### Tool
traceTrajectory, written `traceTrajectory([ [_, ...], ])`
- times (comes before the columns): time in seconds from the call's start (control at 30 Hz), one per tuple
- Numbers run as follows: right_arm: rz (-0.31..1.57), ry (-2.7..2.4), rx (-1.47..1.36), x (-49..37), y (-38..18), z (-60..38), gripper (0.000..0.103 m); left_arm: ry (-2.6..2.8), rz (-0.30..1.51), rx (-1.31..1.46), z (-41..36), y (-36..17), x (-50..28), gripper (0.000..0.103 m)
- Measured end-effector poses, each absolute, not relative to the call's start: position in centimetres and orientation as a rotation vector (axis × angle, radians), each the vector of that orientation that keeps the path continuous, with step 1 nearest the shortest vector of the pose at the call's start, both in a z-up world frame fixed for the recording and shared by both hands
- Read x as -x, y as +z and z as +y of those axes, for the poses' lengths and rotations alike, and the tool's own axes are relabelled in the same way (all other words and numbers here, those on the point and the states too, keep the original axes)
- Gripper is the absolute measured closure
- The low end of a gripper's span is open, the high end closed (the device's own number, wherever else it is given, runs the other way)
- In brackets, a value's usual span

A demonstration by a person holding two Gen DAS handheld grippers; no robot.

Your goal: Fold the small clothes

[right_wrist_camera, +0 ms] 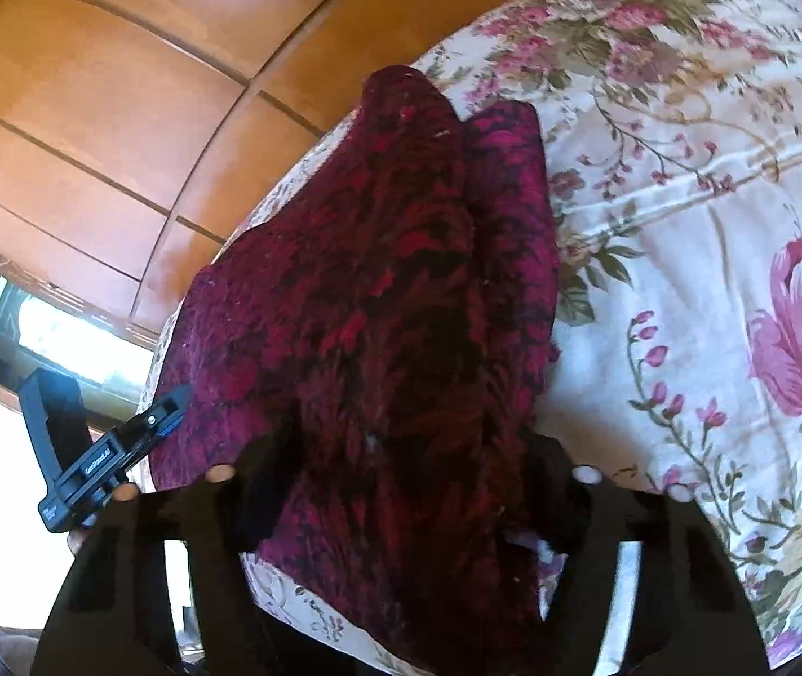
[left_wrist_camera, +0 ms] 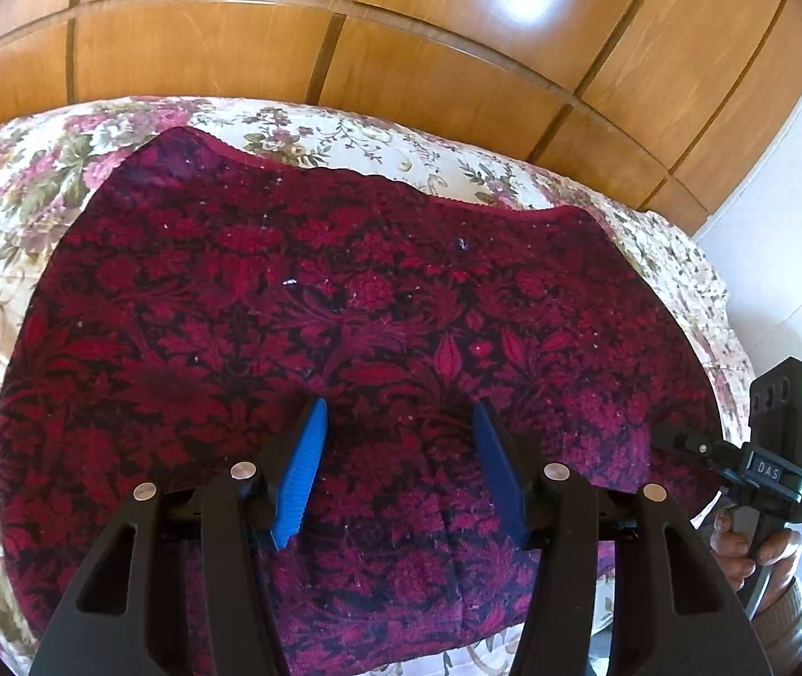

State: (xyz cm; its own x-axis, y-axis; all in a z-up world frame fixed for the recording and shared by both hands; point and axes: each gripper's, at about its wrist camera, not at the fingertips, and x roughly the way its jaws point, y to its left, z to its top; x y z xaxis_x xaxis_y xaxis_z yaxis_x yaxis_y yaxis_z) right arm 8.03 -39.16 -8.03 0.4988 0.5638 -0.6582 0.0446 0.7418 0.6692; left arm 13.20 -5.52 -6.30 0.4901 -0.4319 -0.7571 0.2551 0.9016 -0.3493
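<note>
A dark red patterned cloth (left_wrist_camera: 344,304) is spread on the flowered bed (left_wrist_camera: 12,214), its long axis running left to right and its scalloped edge towards the far wardrobe (left_wrist_camera: 401,45). The left gripper (left_wrist_camera: 398,467) is held spread and empty over the near edge. A bunched right-hand end is pinched in the right gripper (right_wrist_camera: 395,484), probably lifted for folding across.
</note>
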Motion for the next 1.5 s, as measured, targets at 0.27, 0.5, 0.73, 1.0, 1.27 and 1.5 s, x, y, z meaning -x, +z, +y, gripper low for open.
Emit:
traceTrajectory([
  [0.27,0.819,0.529,-0.593,-8.1,1.5,-33.1,0.061,-0.478,1.029,0.336,-2.7,-7.6,-14.7,0.070],
  [0.5,0.839,0.648,-0.349,-10.0,3.9,-22.6,0.064,-0.523,1.022,0.469,-0.1,-7.2,-14.8,0.070],
  [0.73,0.844,0.625,-0.117,-9.7,3.8,-16.7,0.064,-0.501,0.949,0.658,8.6,-5.2,-13.1,0.070],
  [1.0,0.820,0.638,0.196,-8.4,1.2,-8.7,0.064,-0.563,0.814,0.793,15.6,-1.7,-12.4,0.058],
  [1.27,0.719,0.614,0.447,-6.9,-1.3,-4.7,0.064,-0.639,0.900,0.642,12.2,-0.4,-15.6,0.058],
  [1.5,0.696,0.602,0.441,-6.6,-0.9,-5.1,0.058,-0.620,0.968,0.447,7.2,-0.5,-17.9,0.082],
])
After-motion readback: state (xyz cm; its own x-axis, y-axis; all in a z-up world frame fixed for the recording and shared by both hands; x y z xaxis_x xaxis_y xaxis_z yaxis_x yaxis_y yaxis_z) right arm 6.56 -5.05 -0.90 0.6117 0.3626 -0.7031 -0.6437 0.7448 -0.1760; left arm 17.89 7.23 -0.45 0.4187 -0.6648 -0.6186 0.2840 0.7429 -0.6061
